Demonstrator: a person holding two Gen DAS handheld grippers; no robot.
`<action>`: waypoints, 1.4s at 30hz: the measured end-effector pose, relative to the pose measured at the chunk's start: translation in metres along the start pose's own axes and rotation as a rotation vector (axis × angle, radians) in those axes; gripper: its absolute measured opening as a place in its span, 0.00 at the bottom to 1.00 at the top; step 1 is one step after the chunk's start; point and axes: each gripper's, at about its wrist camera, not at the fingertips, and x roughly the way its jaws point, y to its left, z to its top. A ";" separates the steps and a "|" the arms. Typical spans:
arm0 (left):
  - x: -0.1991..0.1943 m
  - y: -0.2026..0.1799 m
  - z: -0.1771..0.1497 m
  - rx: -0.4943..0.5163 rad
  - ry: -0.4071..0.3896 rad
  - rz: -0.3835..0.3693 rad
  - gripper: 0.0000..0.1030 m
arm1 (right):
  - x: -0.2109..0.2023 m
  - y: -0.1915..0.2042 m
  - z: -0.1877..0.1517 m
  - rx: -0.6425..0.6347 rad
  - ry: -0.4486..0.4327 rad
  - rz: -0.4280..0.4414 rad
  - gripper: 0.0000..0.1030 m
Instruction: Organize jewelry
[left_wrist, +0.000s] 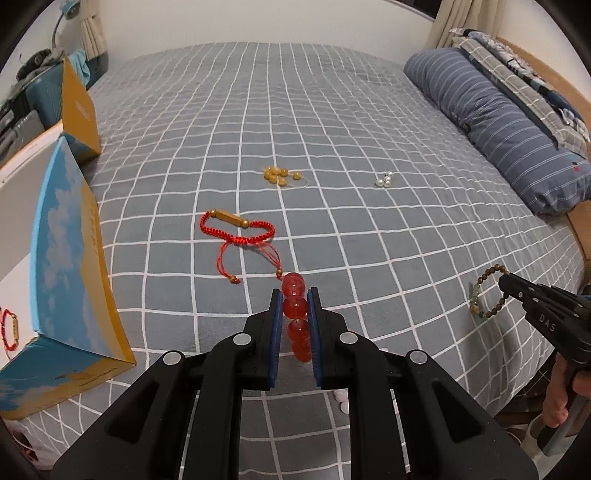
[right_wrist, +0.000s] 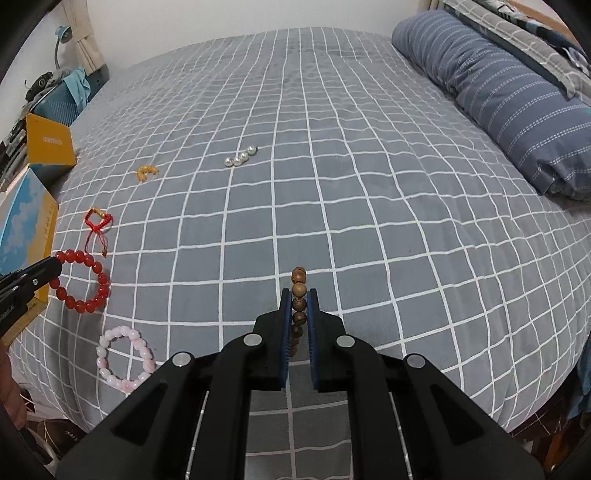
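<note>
Here the left gripper (left_wrist: 295, 295) pinches the red glass-bead bracelet (right_wrist: 83, 282) beside the blue-and-yellow cardboard box (left_wrist: 66, 258); the right gripper (right_wrist: 299, 295) clamps the brown wooden-bead bracelet (left_wrist: 487, 295), seemingly farther from that box.

Grey bed cover (left_wrist: 332, 110) with white grid lines; on it red bead bracelet (right_wrist: 83, 282), pale pink bracelet (right_wrist: 125, 358), amber beads (left_wrist: 279, 175), white pearls (right_wrist: 241, 156); blue white-striped pillow (left_wrist: 491, 122) beside.
</note>
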 end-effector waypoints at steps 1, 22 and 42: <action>-0.002 0.000 0.000 0.000 -0.003 -0.003 0.12 | 0.000 0.000 0.002 -0.001 -0.006 0.002 0.07; -0.037 0.005 -0.001 -0.005 -0.056 0.028 0.12 | -0.031 0.017 0.009 -0.019 -0.075 -0.007 0.07; -0.099 0.045 0.025 -0.062 -0.171 0.099 0.12 | -0.069 0.090 0.051 -0.088 -0.175 0.056 0.07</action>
